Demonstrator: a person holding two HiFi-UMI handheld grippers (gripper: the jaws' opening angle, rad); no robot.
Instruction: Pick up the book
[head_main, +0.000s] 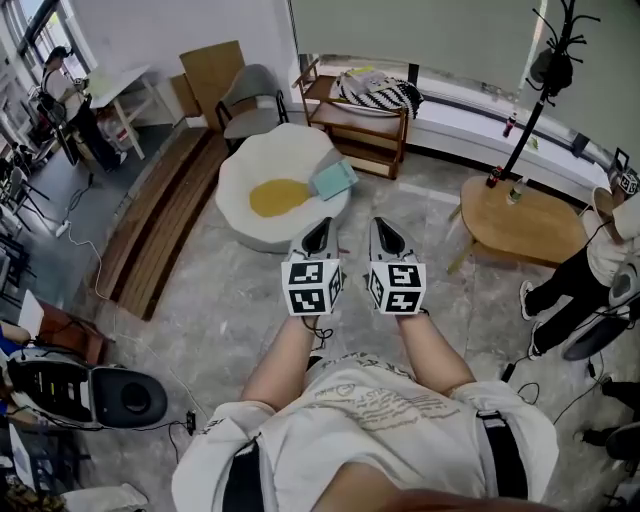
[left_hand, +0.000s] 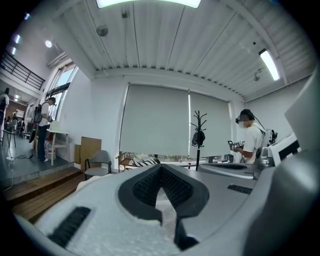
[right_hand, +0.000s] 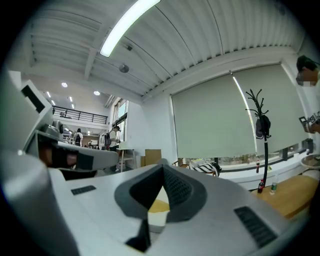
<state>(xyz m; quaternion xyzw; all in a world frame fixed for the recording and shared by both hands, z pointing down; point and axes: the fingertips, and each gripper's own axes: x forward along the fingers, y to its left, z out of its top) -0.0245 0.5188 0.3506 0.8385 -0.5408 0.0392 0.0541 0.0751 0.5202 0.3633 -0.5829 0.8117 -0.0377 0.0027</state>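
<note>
A grey stone floor (head_main: 420, 200) fills the head view, with a low wooden platform (head_main: 165, 215) running along it at 10 o'clock from the person. Straight ahead at 12 o'clock stands a white table shaped like a fried egg (head_main: 245, 235), its top marked by a yellow yolk patch (head_main: 277, 196). A round wooden table (head_main: 530, 230) sits at 2 o'clock, and another person (head_main: 585, 270) stands at its 4 o'clock side. Beyond the egg table, at 1 o'clock, a wooden shelf unit (head_main: 365, 135) carries a black-and-white striped cushion (head_main: 385, 93); a grey chair (head_main: 252, 98) stands at 11 o'clock and a black coat stand (head_main: 527, 112) rises behind the round table. The left gripper (head_main: 322, 224) and the right gripper (head_main: 383, 226) are held side by side, near each other but apart, just short of the egg table's near rim. Each has its jaws brought together at the tips with nothing between them, as their own views show (left_hand: 161, 168) (right_hand: 162, 168). The teal book (head_main: 333, 180) lies flat and slightly askew on the egg table's 3 o'clock edge, just beside the yolk patch, at 12 o'clock from the left gripper and untouched by either.
</note>
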